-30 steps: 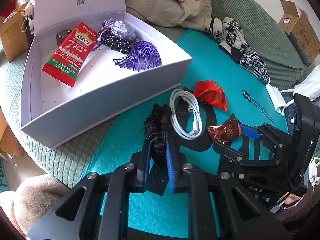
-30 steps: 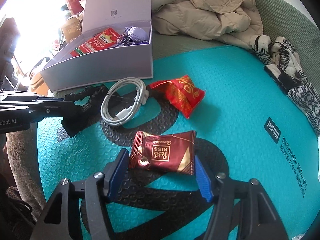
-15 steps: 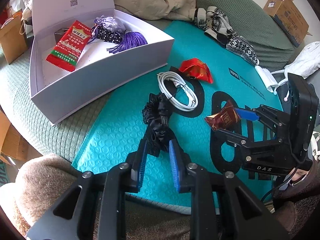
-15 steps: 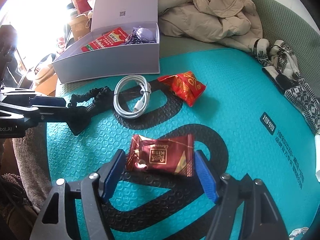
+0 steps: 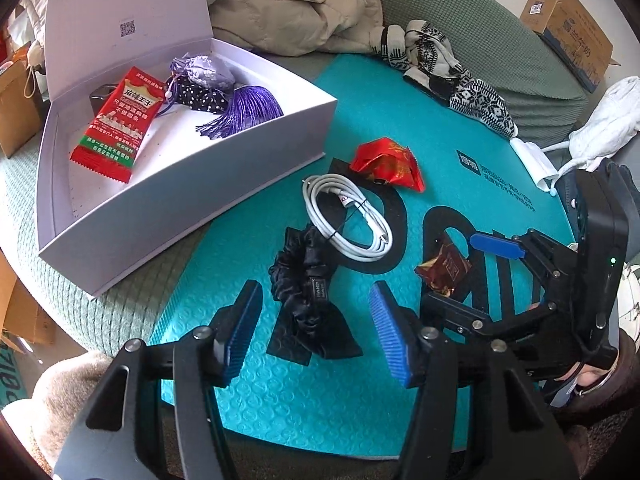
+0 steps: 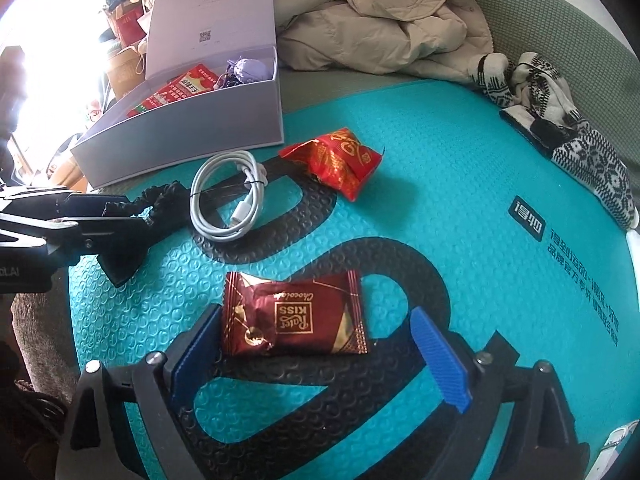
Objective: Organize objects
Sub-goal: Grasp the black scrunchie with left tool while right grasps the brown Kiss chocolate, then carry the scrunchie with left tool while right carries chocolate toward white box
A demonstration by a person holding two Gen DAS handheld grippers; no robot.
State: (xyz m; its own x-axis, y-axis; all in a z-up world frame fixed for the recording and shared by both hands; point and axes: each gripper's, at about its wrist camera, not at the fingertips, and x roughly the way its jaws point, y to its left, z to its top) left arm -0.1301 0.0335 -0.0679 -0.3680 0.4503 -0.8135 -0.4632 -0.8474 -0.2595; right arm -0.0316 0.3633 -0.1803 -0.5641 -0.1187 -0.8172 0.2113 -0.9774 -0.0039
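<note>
On the teal mat [image 5: 256,408], a black scrunchie [image 5: 306,284] lies between the blue pads of my left gripper [image 5: 316,334]. The jaws are opening and neither pad touches it. A dark red chocolate packet [image 6: 294,316] lies flat on the mat inside my right gripper [image 6: 320,354]. Those jaws are opening too, and the right pad stands clear of the wrapper. In the left wrist view the right gripper [image 5: 470,270] straddles the same packet [image 5: 444,270]. The left gripper [image 6: 100,220] shows at the right wrist view's left edge, by the scrunchie [image 6: 160,200].
A coiled white cable [image 5: 348,216] and a crumpled red packet [image 5: 388,164] lie on the mat beyond the scrunchie. An open white box [image 5: 180,200] at the left holds a red snack packet [image 5: 120,124] and a purple tasselled sachet [image 5: 236,110]. A beige jacket [image 5: 304,4] and patterned knitwear [image 5: 448,76] lie behind.
My left gripper was shut on the scrunchie and has opened, leaving it on the mat. My right gripper's jaws have spread away from the ends of the chocolate packet.
</note>
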